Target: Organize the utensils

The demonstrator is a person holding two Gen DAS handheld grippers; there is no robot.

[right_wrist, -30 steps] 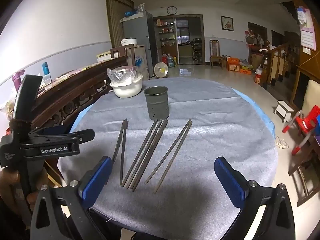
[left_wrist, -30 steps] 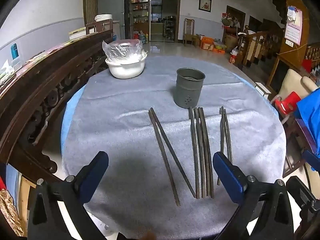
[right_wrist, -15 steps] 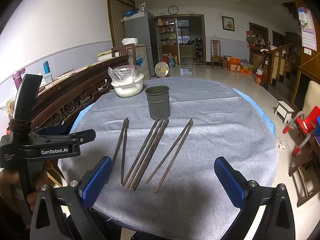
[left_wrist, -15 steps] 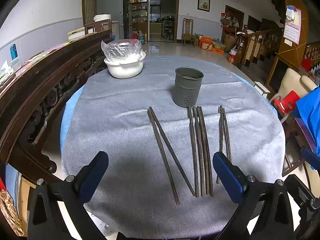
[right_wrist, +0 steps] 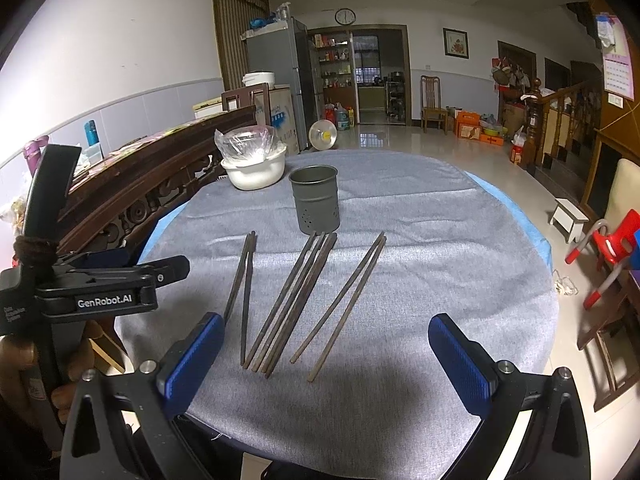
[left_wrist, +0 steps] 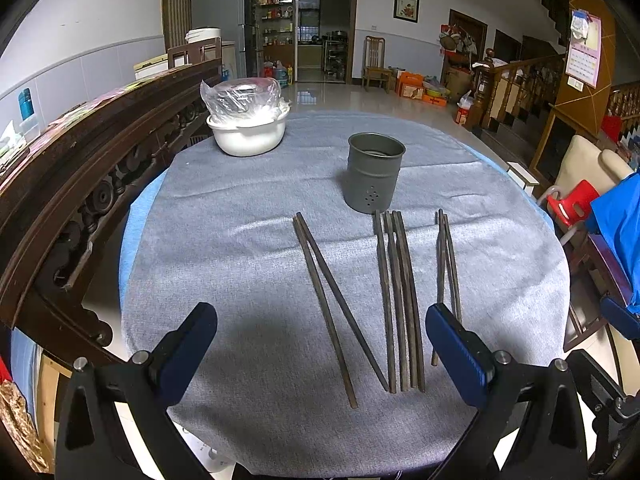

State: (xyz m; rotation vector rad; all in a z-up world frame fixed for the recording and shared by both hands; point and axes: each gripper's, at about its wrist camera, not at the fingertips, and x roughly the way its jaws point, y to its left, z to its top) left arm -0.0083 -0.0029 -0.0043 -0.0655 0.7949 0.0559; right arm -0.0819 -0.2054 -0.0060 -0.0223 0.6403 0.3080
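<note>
Several dark chopsticks lie in three groups on the grey tablecloth (left_wrist: 240, 248): a left pair (left_wrist: 328, 304), a middle bundle (left_wrist: 400, 300) and a right pair (left_wrist: 446, 264). Behind them stands an upright grey metal utensil cup (left_wrist: 374, 178) with small holes. In the right wrist view the same bundle (right_wrist: 292, 304), right pair (right_wrist: 344, 304) and cup (right_wrist: 315, 200) appear. My left gripper (left_wrist: 320, 352) hovers open over the near table edge, empty. Also open and empty, my right gripper (right_wrist: 326, 360) hangs near the front edge. The left gripper's body (right_wrist: 92, 292) shows at the left, held by a hand.
A white bowl (left_wrist: 248, 132) covered with clear plastic sits at the table's back left. A carved dark wooden bench back (left_wrist: 80, 168) runs along the left side. A red child's chair (left_wrist: 572, 204) and blue cloth (left_wrist: 620, 232) are off the right edge.
Both views have shifted only slightly; the chopsticks, cup and bowl stay where they were, and both grippers remain open.
</note>
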